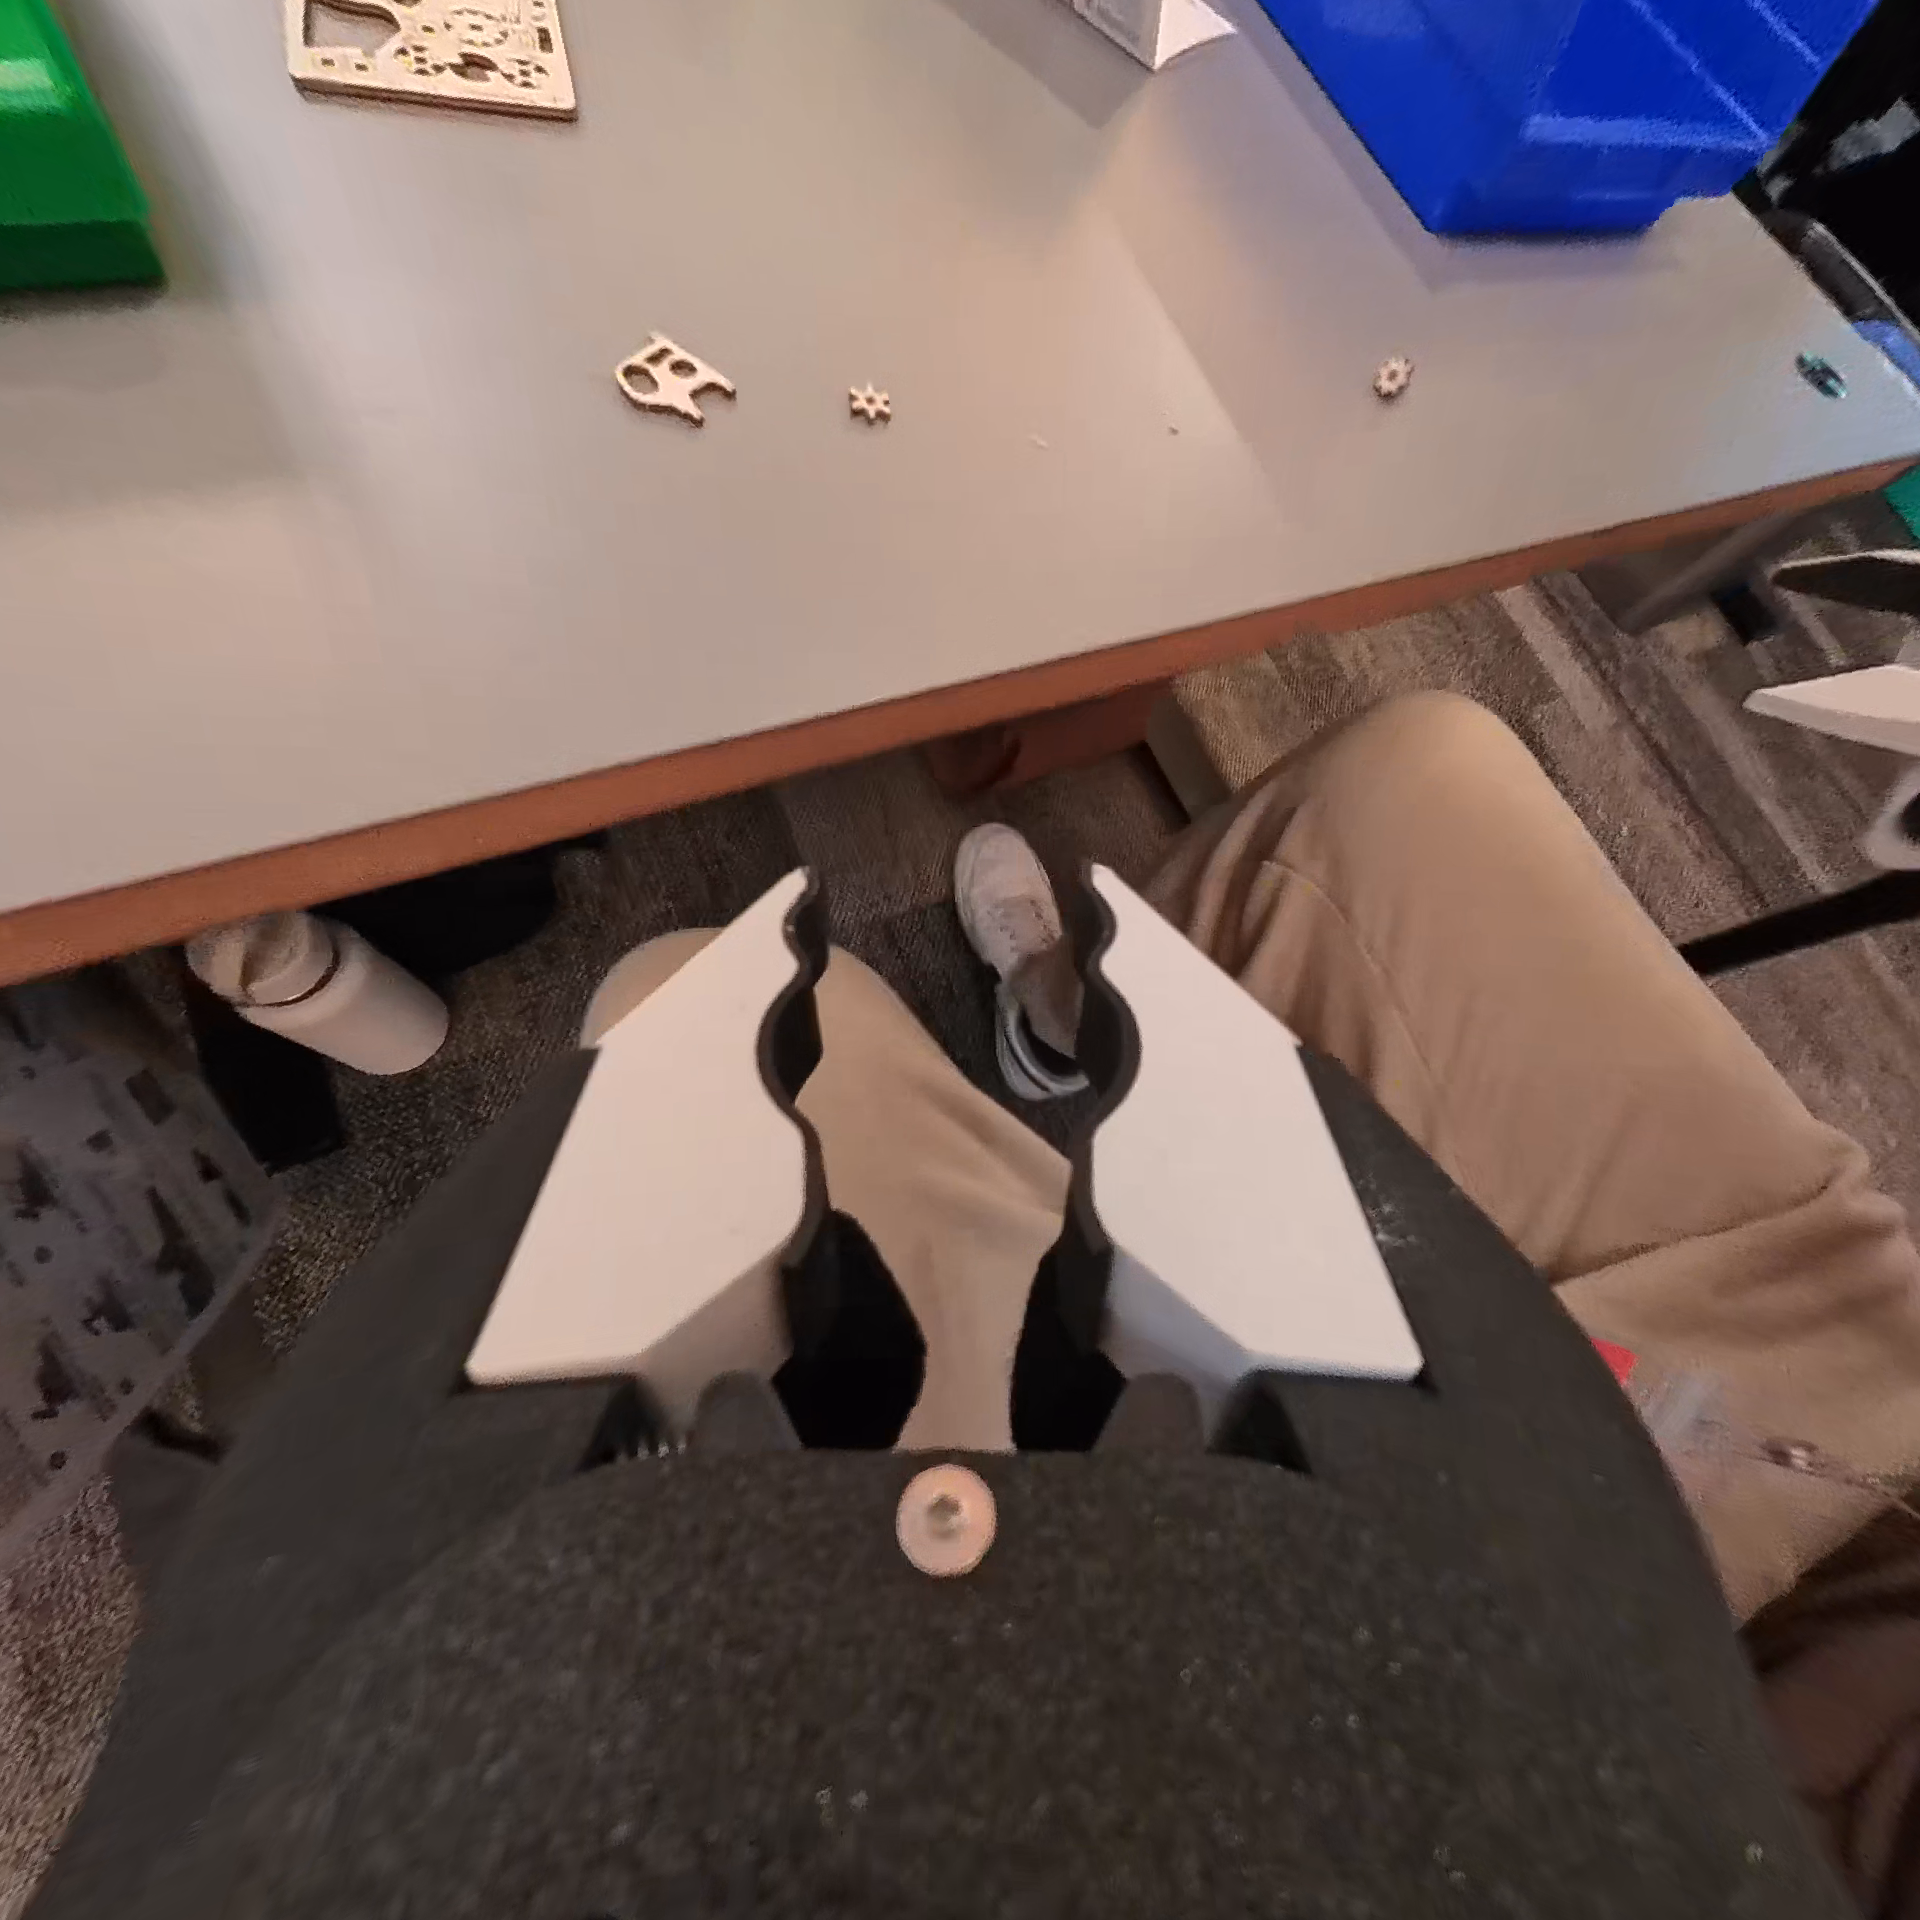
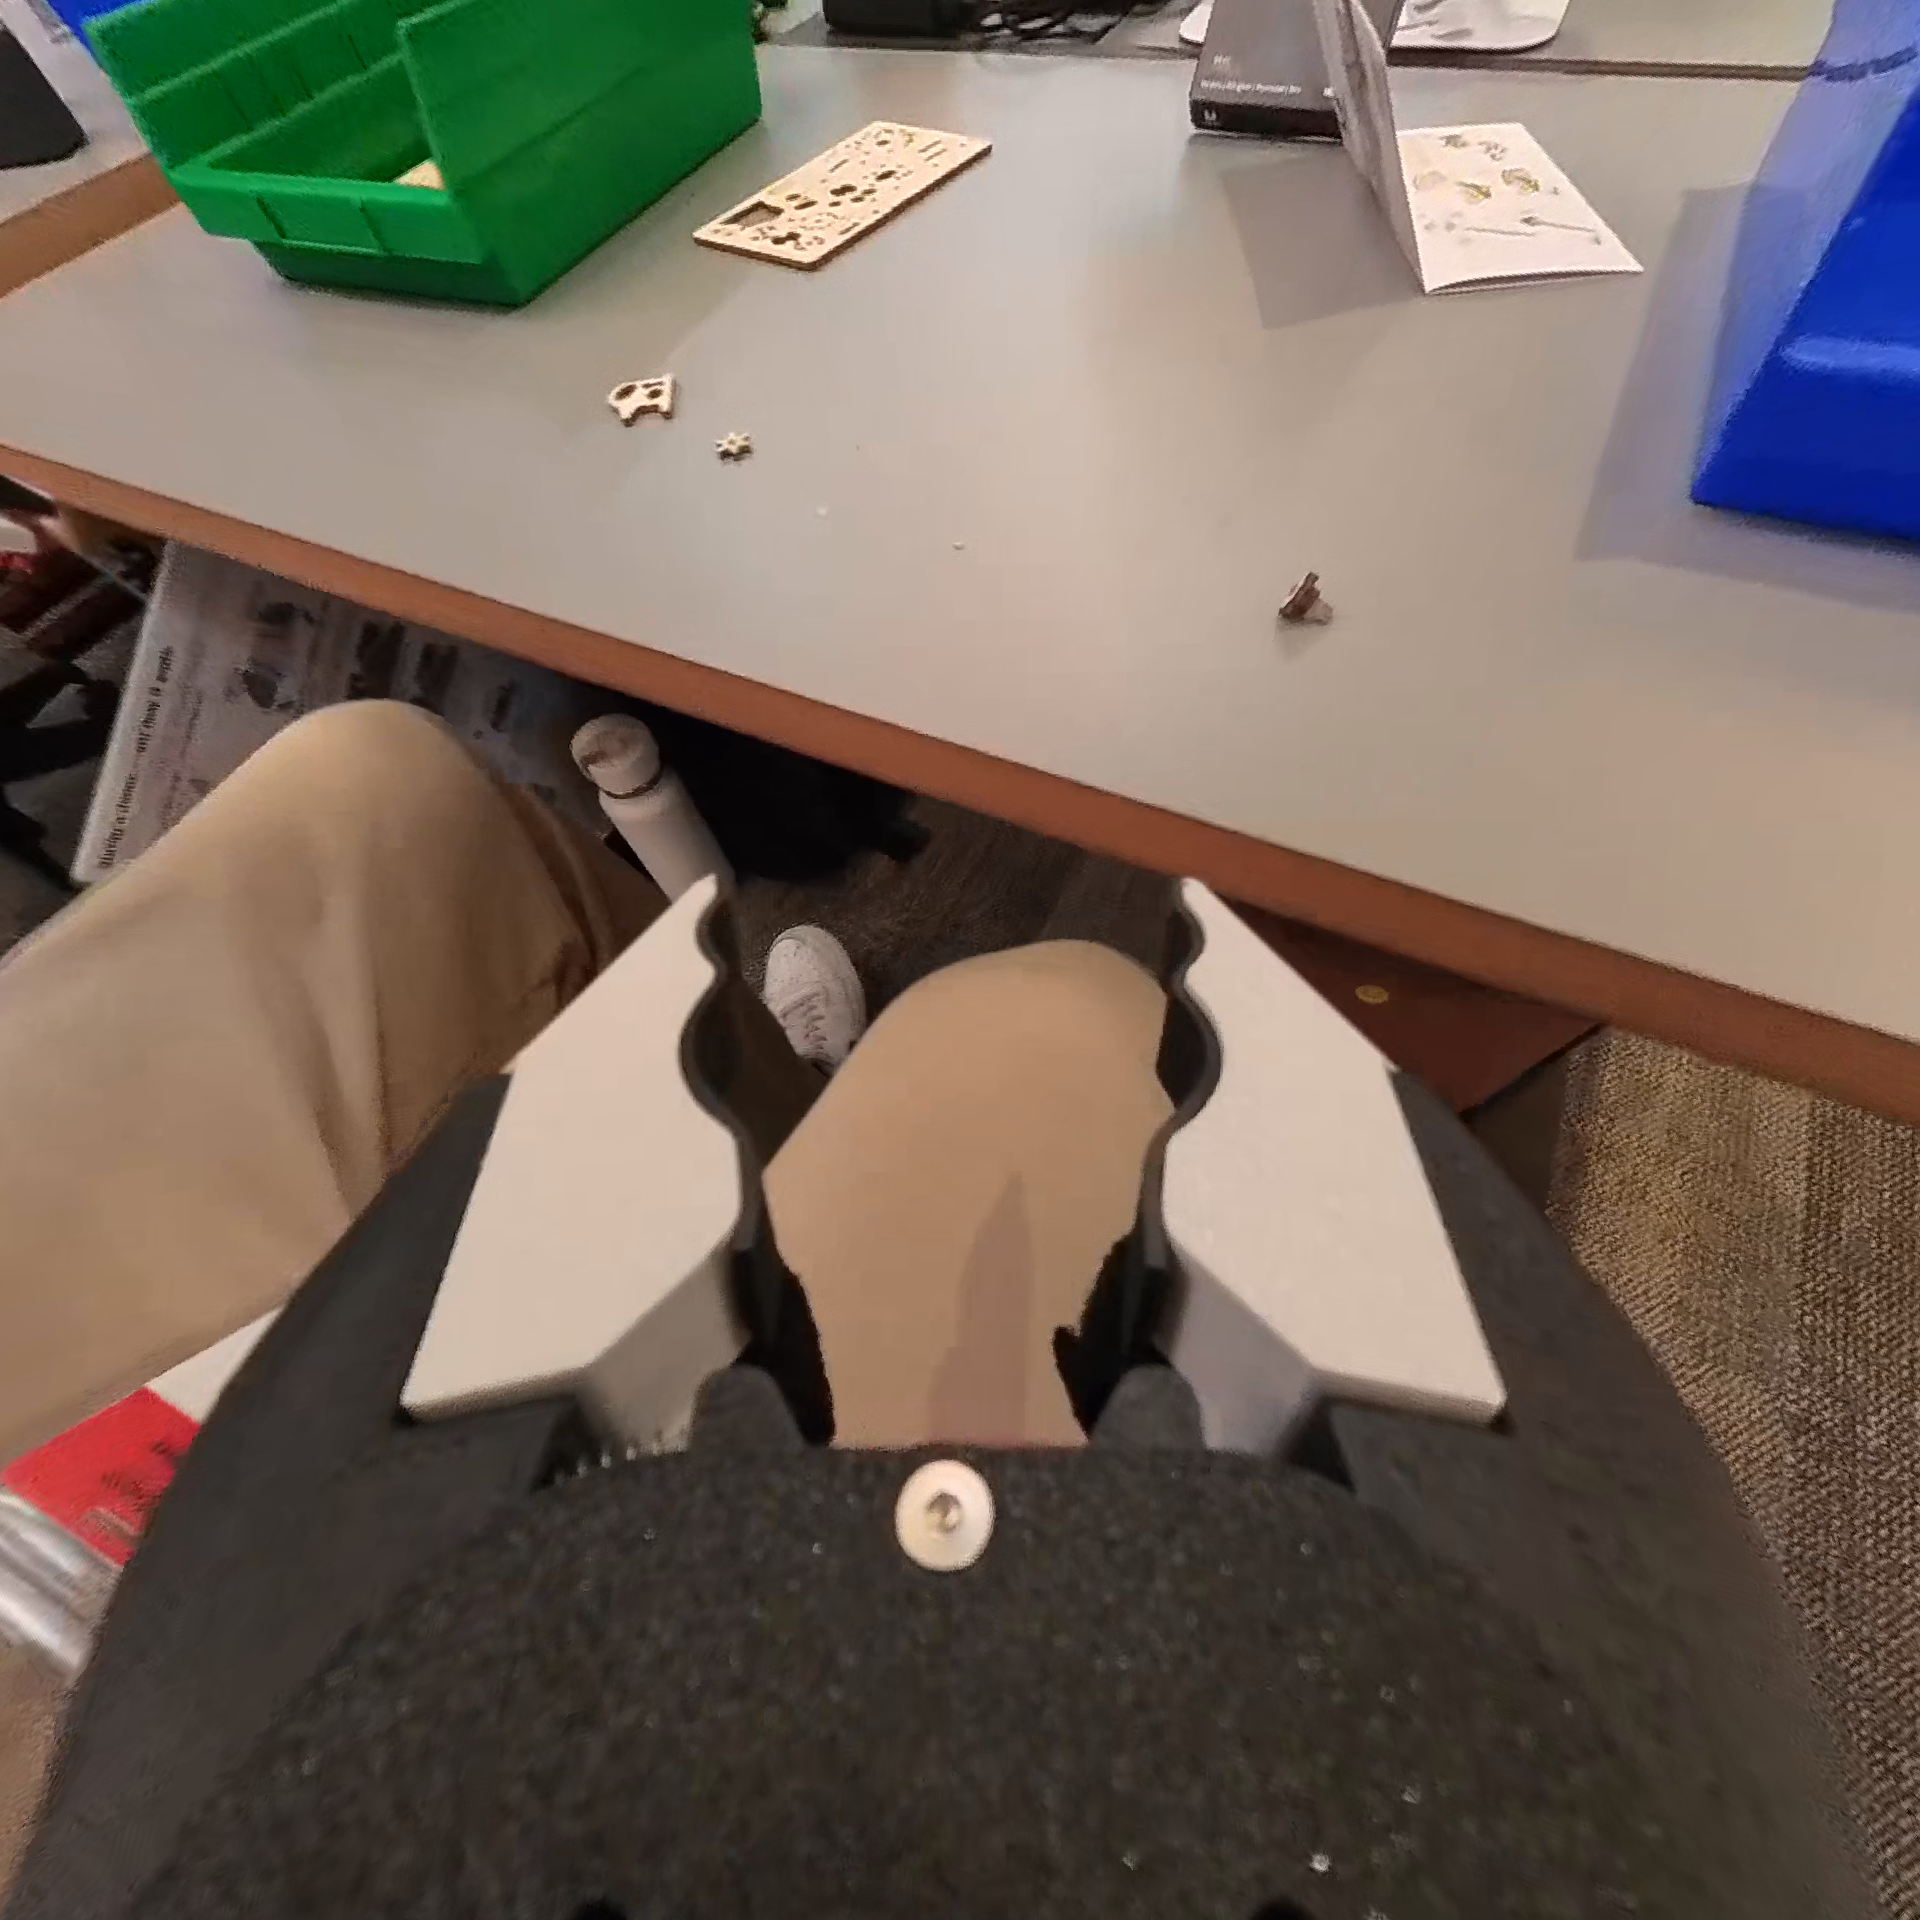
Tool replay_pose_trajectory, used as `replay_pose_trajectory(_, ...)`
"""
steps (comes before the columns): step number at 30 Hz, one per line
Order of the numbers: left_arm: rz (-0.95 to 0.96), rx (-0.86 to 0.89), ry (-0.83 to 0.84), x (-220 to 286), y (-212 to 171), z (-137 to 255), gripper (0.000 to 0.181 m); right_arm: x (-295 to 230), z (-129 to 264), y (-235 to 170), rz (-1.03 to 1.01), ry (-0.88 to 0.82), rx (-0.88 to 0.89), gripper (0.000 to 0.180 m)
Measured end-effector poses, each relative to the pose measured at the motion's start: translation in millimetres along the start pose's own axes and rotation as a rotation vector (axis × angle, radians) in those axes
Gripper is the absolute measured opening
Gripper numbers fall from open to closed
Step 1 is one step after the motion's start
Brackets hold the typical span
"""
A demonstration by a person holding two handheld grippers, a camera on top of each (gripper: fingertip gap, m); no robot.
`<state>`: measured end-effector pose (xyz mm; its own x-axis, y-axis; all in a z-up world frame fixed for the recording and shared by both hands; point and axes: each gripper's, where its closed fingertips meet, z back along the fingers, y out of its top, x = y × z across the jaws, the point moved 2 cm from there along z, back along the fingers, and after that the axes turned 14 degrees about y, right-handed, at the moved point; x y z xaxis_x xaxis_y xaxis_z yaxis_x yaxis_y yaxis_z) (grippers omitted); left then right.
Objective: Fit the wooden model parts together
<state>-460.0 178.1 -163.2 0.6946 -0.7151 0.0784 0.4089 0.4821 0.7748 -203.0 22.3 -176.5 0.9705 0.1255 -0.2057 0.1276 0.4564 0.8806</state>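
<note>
Parts: a cut-out plate [image 1: 673, 393] and a small gear [image 1: 870, 403] lie flat just beside each other on the worktop [image 1: 935, 540]; a second gear [image 1: 1392, 376] sits well right.
Handling: likely thin, light, stiff plywood, brittle at the teeth; flat pieces are hard to lift, so pinch across the edges.
Left gripper [image 1: 951, 904]: jaws released, empty, off the near edge above a knee.
Right gripper [image 2: 951, 914]: jaws released, empty, likewise short of the worktop.
Relation: all parts lie far ahead of both.
</note>
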Motion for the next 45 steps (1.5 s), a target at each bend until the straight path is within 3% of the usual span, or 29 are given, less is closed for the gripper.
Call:
replay_pose_trajectory(8,-0.022,0.001,-0.006,6.2,55.7,-65.5,0.049,34.6,-57.2,44.2,-0.061,0.037,-0.002,0.081)
replay_pose_trajectory(15,0.018,0.013,0.026,8.1,126.0,-153.5,0.051,50.6,-160.6,101.2,-0.059,0.144,-0.015,0.071)
replay_pose_trajectory(23,0.009,-0.003,0.107,0.6,192.1,-276.0,0.062,145.9,-260.8,123.2,-0.203,-0.122,-0.083,0.094)
replay_pose_trajectory(27,-0.036,-0.053,0.188,-7.7,195.4,-315.2,0.057,174.2,-278.0,114.6,-0.226,-0.218,-0.125,0.098)
replay_pose_trajectory(33,0.015,-0.076,0.243,-12.9,192.8,-342.3,0.061,196.6,-287.2,119.2,-0.201,-0.308,-0.173,0.100)
replay_pose_trajectory(45,-0.030,-0.060,0.352,-16.3,188.5,-344.5,0.060,198.7,-281.4,113.6,-0.181,-0.348,-0.206,0.107)
